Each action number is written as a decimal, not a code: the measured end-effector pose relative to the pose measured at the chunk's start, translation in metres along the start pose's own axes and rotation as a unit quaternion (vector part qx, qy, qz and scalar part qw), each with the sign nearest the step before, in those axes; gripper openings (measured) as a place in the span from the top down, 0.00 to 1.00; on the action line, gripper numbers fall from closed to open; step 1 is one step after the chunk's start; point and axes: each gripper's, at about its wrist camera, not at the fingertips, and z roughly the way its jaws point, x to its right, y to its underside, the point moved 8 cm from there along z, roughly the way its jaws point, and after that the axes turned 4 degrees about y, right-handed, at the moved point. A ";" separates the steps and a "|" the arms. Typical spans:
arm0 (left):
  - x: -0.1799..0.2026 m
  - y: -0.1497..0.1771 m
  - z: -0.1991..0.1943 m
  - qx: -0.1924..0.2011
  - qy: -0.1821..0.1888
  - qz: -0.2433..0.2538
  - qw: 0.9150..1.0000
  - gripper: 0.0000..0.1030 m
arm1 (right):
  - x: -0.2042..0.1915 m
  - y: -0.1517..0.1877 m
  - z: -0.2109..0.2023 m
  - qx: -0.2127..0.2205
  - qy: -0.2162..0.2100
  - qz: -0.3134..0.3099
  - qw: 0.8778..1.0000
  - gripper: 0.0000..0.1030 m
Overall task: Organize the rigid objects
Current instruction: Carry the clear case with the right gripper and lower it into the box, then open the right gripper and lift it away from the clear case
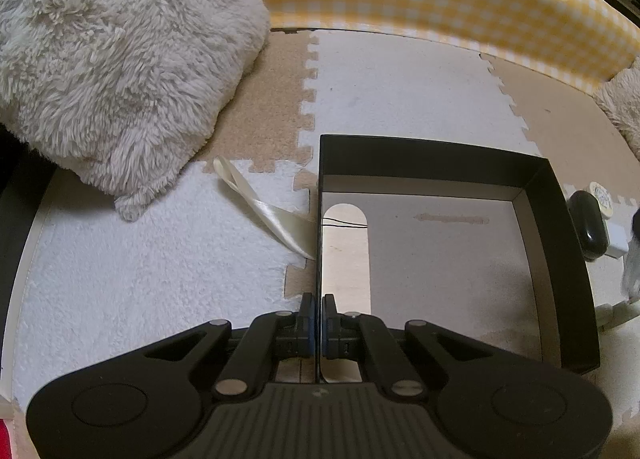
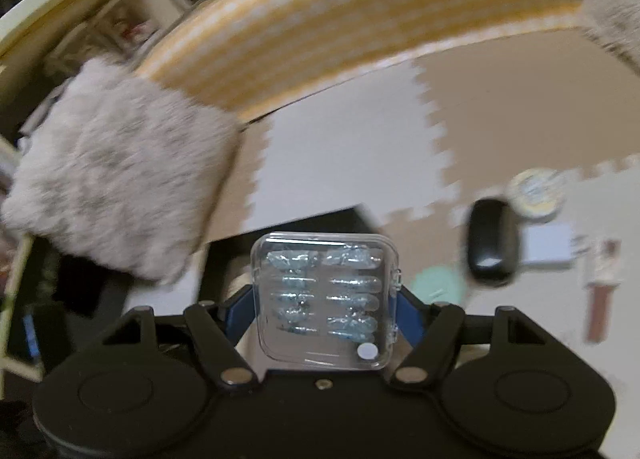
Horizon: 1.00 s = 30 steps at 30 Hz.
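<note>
**Op:** Left wrist view first: my left gripper [image 1: 318, 313] is pinched tight on the near left wall of the black box [image 1: 556, 219], the thin wall running straight up between the two pads. I see bare grey floor inside the box, with a rounded cut-out along the left wall.

**Desk:** And the right?

**Op:** My right gripper [image 2: 324, 309] is clamped on a clear plastic case [image 2: 326, 299]. The blue pads press on both its sides, and I can make out two columns of small bluish pieces inside it. I have it above the box's edge; that view is smeared.

**Desk:** What else is around?

**Op:** On the foam mat [image 1: 400, 91], right of the box, lie a black oval case [image 2: 492, 243], a round tin [image 2: 536, 191] just behind it and a white block [image 2: 548, 247] beside it. A cream ribbon [image 1: 264, 207] lies left of the box, near the fluffy cushion [image 1: 112, 59].
</note>
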 end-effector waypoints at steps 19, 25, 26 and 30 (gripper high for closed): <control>0.000 -0.001 -0.001 0.002 0.003 -0.004 1.000 0.97 | -0.057 0.058 0.071 -0.106 -0.001 -0.025 0.994 0.28; 0.000 -0.001 -0.001 0.002 0.001 -0.002 1.000 0.97 | -0.047 0.064 0.077 -0.122 0.012 -0.010 0.992 0.19; 0.000 -0.001 -0.001 0.002 0.001 -0.002 1.000 0.97 | -0.047 0.064 0.077 -0.121 0.015 -0.013 0.992 0.19; 0.000 -0.001 -0.001 0.002 0.001 -0.002 1.000 0.97 | -0.050 0.065 0.079 -0.120 0.020 -0.032 0.992 0.30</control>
